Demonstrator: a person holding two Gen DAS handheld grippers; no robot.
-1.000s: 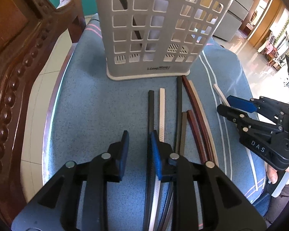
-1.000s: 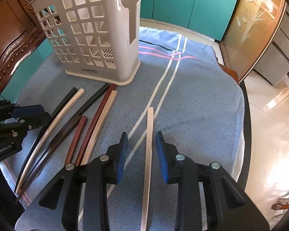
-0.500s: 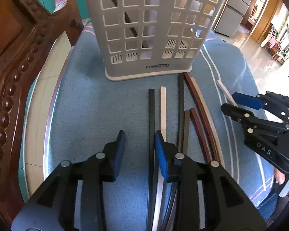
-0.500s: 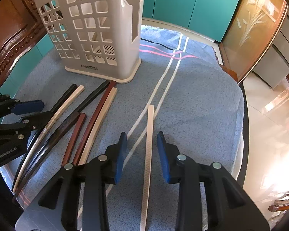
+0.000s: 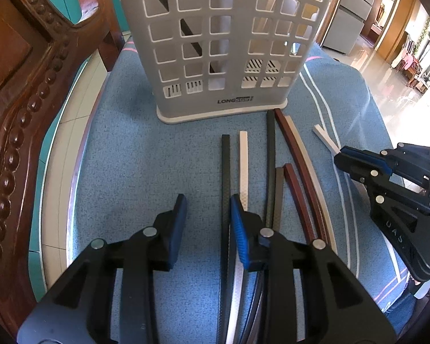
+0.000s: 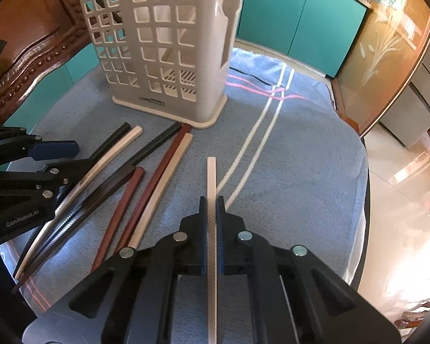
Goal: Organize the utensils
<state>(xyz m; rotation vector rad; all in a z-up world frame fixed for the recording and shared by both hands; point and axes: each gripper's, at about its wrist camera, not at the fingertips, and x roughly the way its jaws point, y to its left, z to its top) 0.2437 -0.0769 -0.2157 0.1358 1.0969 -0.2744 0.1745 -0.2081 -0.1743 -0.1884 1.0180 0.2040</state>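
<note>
Two views differ: right wrist shows right gripper (image 6: 211, 205) jaws clamped on lone white plastic chopstick (image 6: 211, 172); left wrist shows left gripper (image 5: 207, 218), jaws wide, over black chopstick (image 5: 226, 169) near white slotted plastic utensil basket (image 5: 220, 43).

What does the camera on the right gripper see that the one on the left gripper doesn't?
Only the right wrist view shows the right gripper shut on the lone white chopstick, plus the teal cabinets behind. Only the left wrist view shows the left gripper open, its fingers astride a black chopstick without touching it. Both show the white utensil basket standing on the blue towel, with the row of loose chopsticks in front of it.
</note>
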